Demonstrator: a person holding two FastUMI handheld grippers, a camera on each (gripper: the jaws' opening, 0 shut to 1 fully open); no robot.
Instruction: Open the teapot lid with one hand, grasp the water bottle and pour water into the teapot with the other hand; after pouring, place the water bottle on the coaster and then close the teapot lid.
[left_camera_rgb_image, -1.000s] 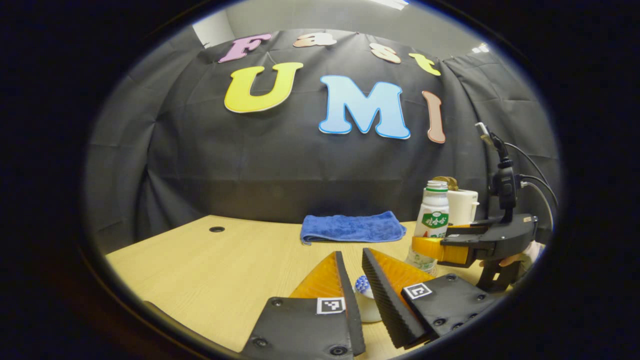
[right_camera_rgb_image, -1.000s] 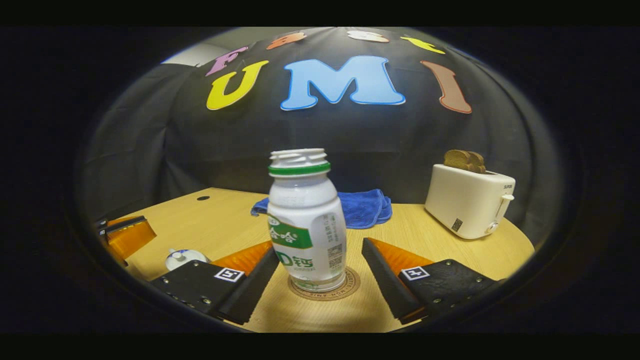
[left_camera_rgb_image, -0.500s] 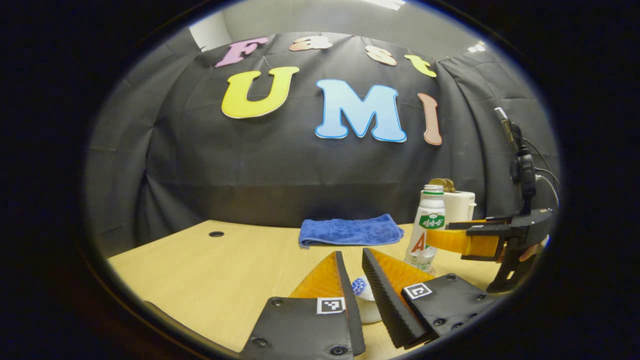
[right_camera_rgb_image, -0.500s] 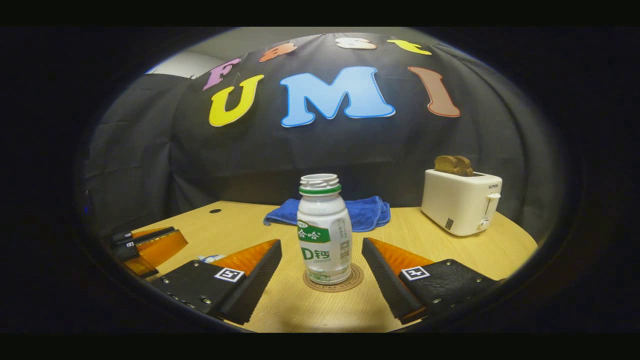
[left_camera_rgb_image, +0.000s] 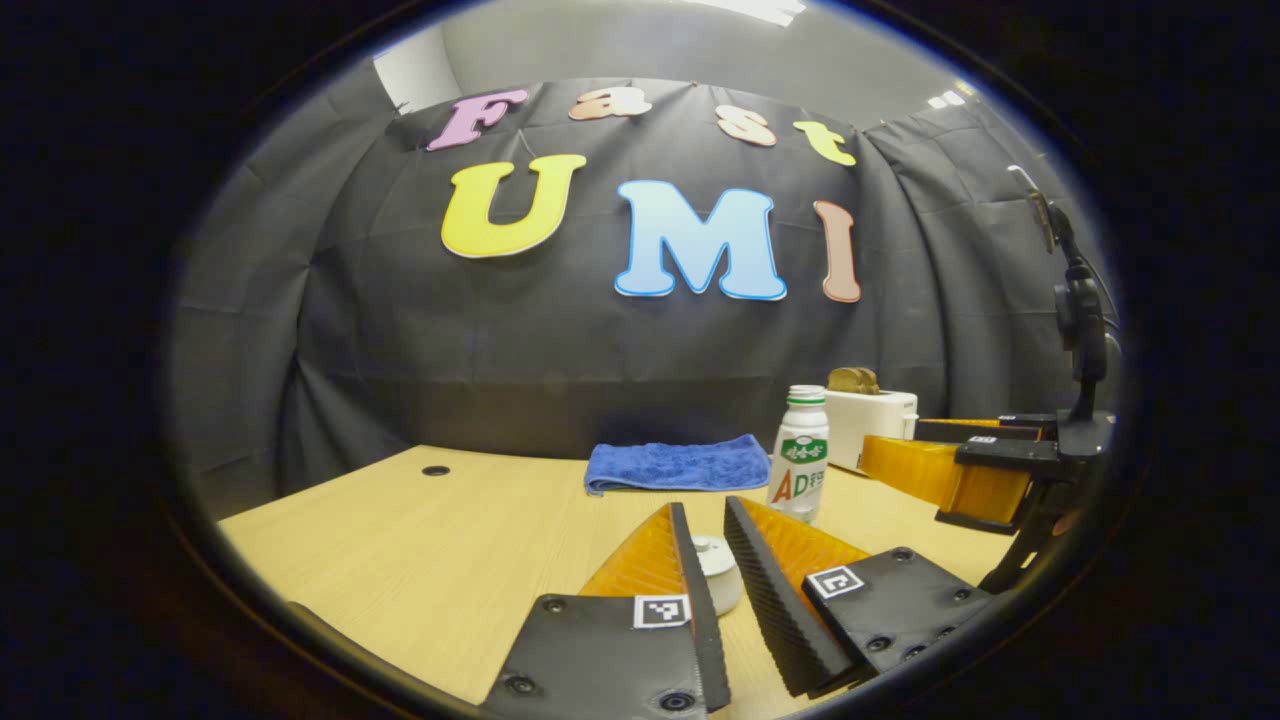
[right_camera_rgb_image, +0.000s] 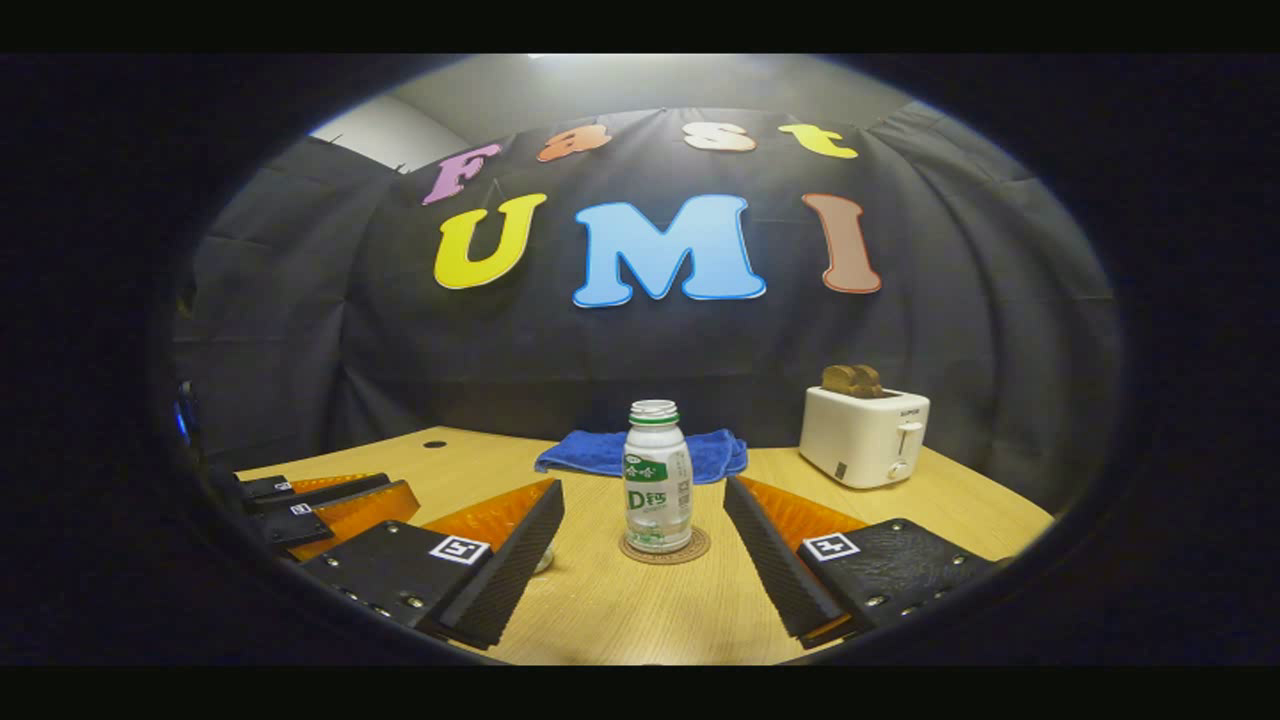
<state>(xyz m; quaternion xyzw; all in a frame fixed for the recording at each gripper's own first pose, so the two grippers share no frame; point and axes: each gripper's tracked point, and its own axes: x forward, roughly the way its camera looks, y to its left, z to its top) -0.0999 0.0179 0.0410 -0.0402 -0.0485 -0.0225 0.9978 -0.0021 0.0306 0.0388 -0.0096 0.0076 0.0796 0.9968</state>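
Note:
A white water bottle (right_camera_rgb_image: 657, 490) with a green label and no cap stands upright on the round coaster (right_camera_rgb_image: 665, 548); the left gripper view has the bottle (left_camera_rgb_image: 800, 465) right of centre. My right gripper (right_camera_rgb_image: 643, 490) is open and well back from it, nothing between its fingers; it also hangs at the right (left_camera_rgb_image: 900, 445). The white teapot lid (left_camera_rgb_image: 712, 560) with its knob lies low beyond my left gripper (left_camera_rgb_image: 703, 508), whose fingers stand a little apart, not touching it. The lid (right_camera_rgb_image: 543, 560) peeks out beside my right gripper's left finger, apart from the left gripper (right_camera_rgb_image: 400, 488). The teapot body is hidden.
A folded blue towel (left_camera_rgb_image: 675, 465) lies at the back of the wooden table (left_camera_rgb_image: 420, 560). A white toaster (right_camera_rgb_image: 865, 435) with bread in it stands at the back right. A small round hole (left_camera_rgb_image: 435, 470) marks the table's far left.
My right gripper has drawn straight back from the bottle, which stays on the coaster. My left gripper has backed away from the lid, so the lid looks smaller and farther.

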